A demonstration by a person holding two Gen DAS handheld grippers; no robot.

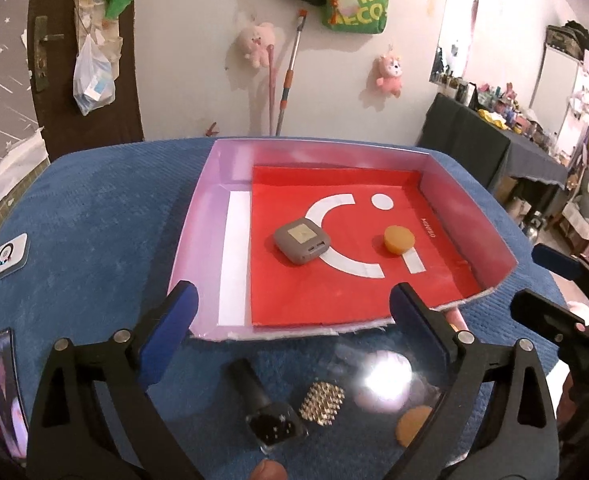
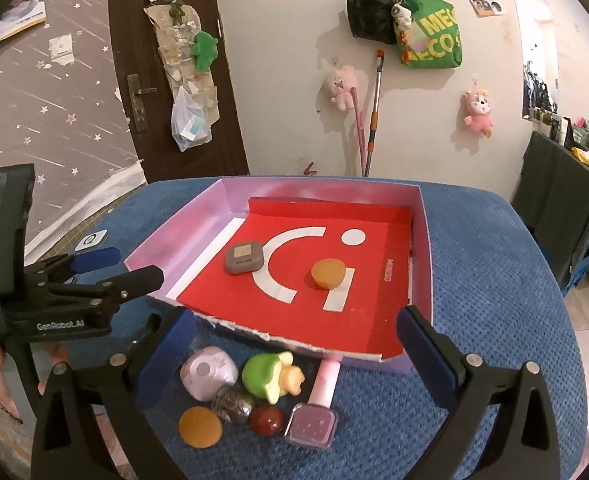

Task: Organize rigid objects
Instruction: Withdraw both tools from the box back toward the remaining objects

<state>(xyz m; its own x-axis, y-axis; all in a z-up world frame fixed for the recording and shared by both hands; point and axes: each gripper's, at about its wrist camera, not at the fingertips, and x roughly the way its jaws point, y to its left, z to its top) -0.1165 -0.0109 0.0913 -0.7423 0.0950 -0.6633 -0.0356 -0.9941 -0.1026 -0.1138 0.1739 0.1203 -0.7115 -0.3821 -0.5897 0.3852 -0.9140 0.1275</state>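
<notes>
So the whole thing sat on a blue textured cloth [image 2: 474,280] over a rounded table, with a white wall [image 2: 278,80] at the far side covered in hanging plush toys and bags, plus a dark brown door [image 2: 142,60] far left. The pink box [image 2: 424,240] with its red liner was in the middle, already holding a grey square gadget [image 2: 244,259] and an orange disc [image 2: 328,274]. Loose bits like a green toy [image 2: 266,376], another orange disc [image 2: 200,427] and a pink nail polish [image 2: 314,424] lay on the near side. Left gripper [image 1: 294,304] and right gripper [image 2: 294,328] both had fingers spread wide, holding nothing.
</notes>
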